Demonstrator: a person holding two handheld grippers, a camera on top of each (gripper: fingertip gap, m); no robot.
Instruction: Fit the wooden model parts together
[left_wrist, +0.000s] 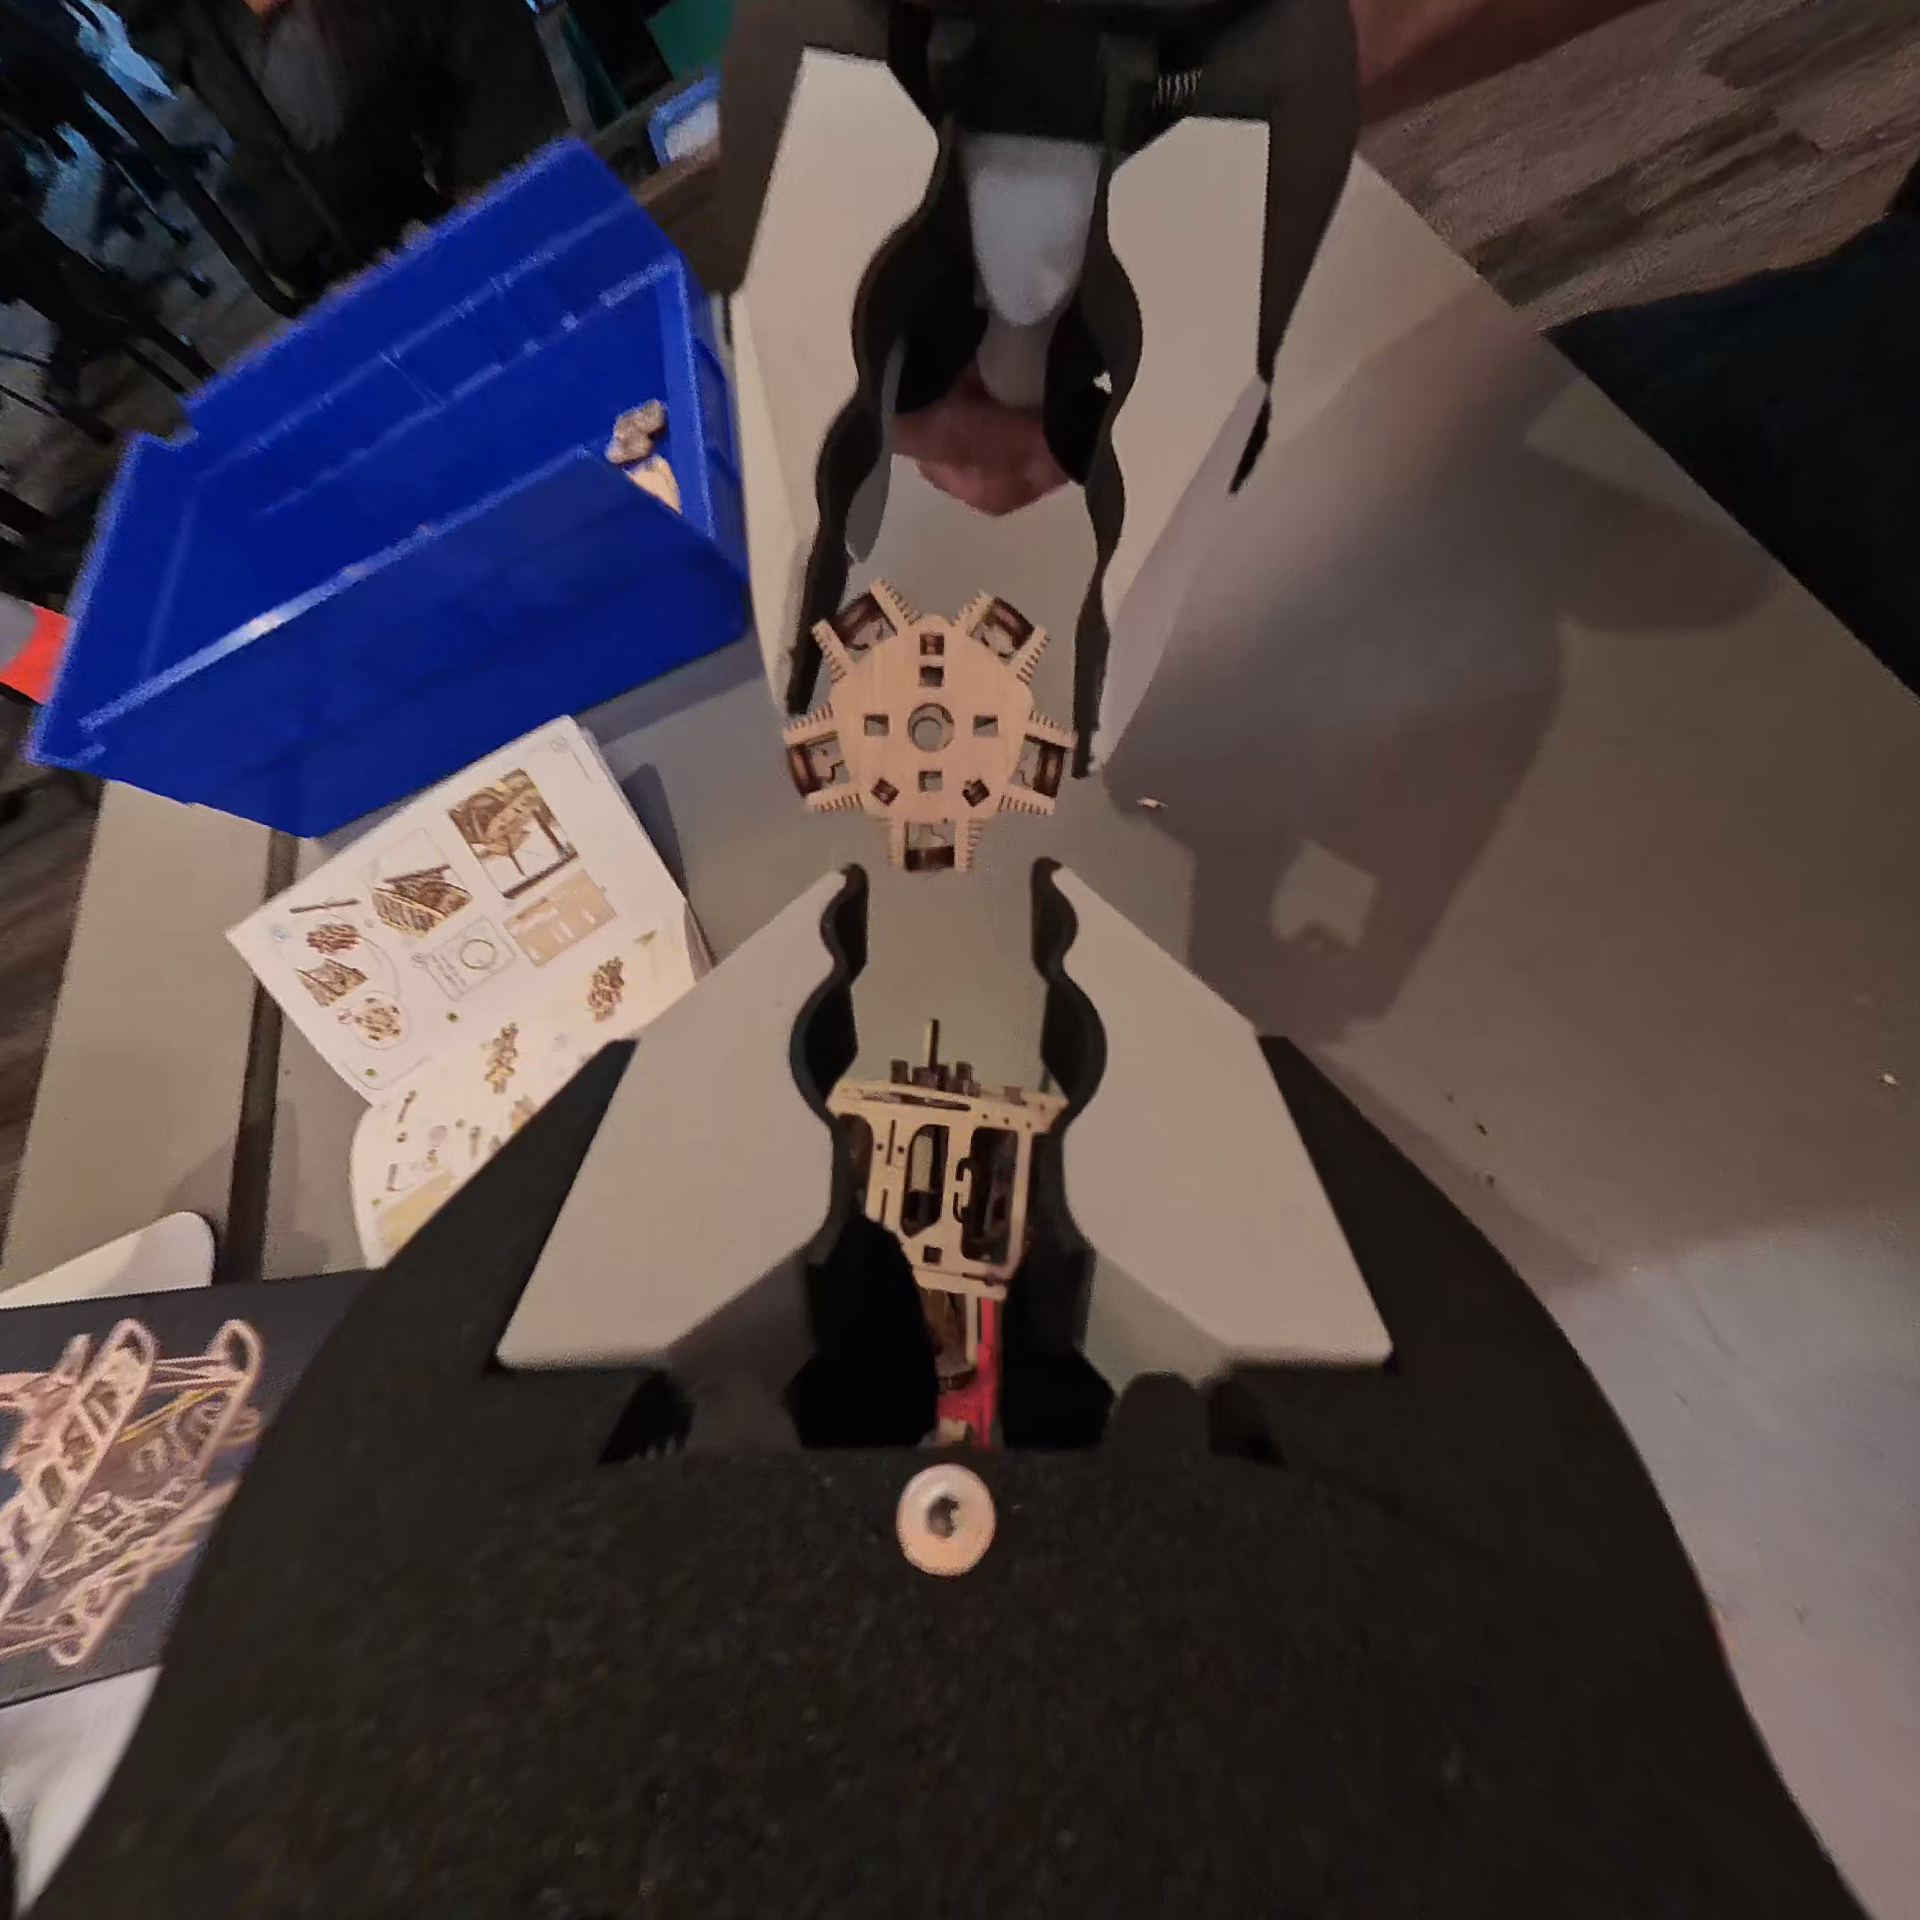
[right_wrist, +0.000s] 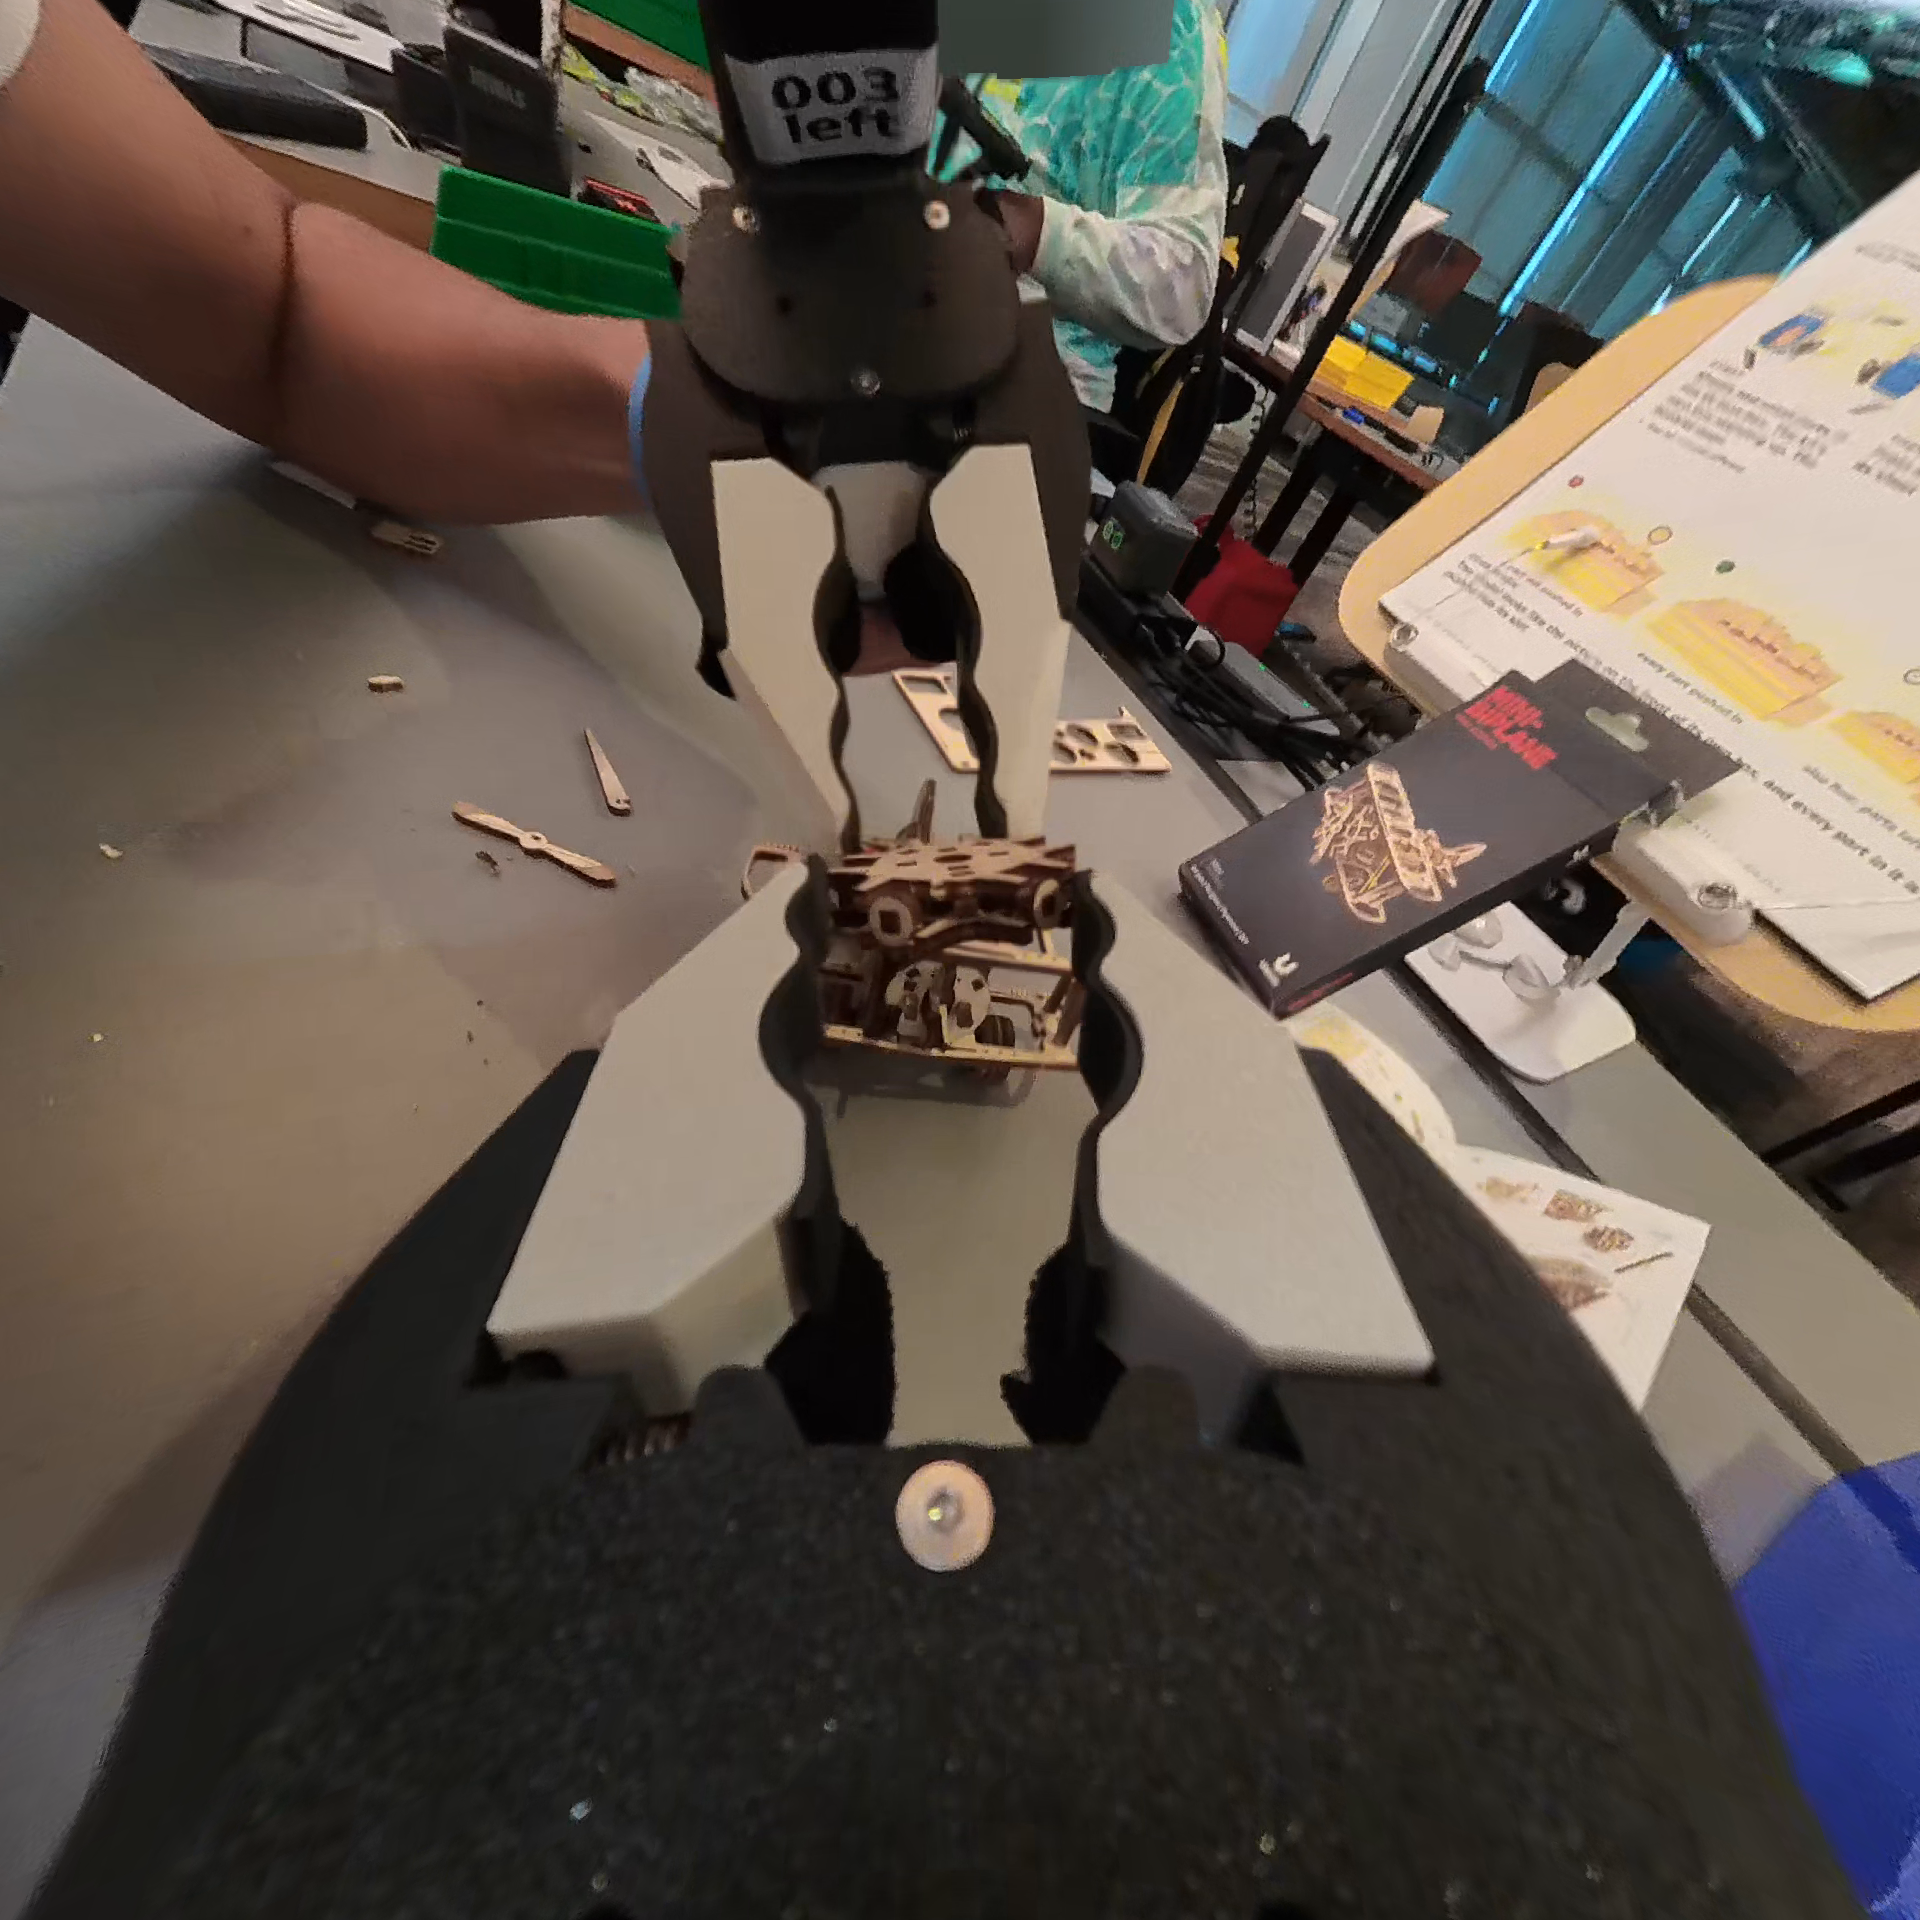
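My left gripper (left_wrist: 948, 883) is shut on a wooden model body (left_wrist: 940, 1174), held deep between its fingers, with a thin shaft (left_wrist: 932, 1039) pointing forward. My right gripper (left_wrist: 940, 727) comes in from the top of the left wrist view and is shut on a star-shaped wooden engine part (left_wrist: 928, 727) at its fingertips. The engine part faces the shaft, with a short gap between them. In the right wrist view my right gripper (right_wrist: 948, 894) holds wooden parts (right_wrist: 940, 966) at its tips, right in front of the left gripper (right_wrist: 920, 826). I cannot tell the two parts apart there.
A blue bin (left_wrist: 395, 582) and instruction sheets (left_wrist: 468, 935) lie left of the grippers. On the grey table (right_wrist: 260, 987) lie a wooden propeller (right_wrist: 532, 842), a stick (right_wrist: 606, 774) and a cut-out sheet (right_wrist: 1091, 748). The kit box (right_wrist: 1434, 831) leans on a stand. A person's arm (right_wrist: 312, 343) reaches across. Less than 4 cm separates the two grippers' tips.
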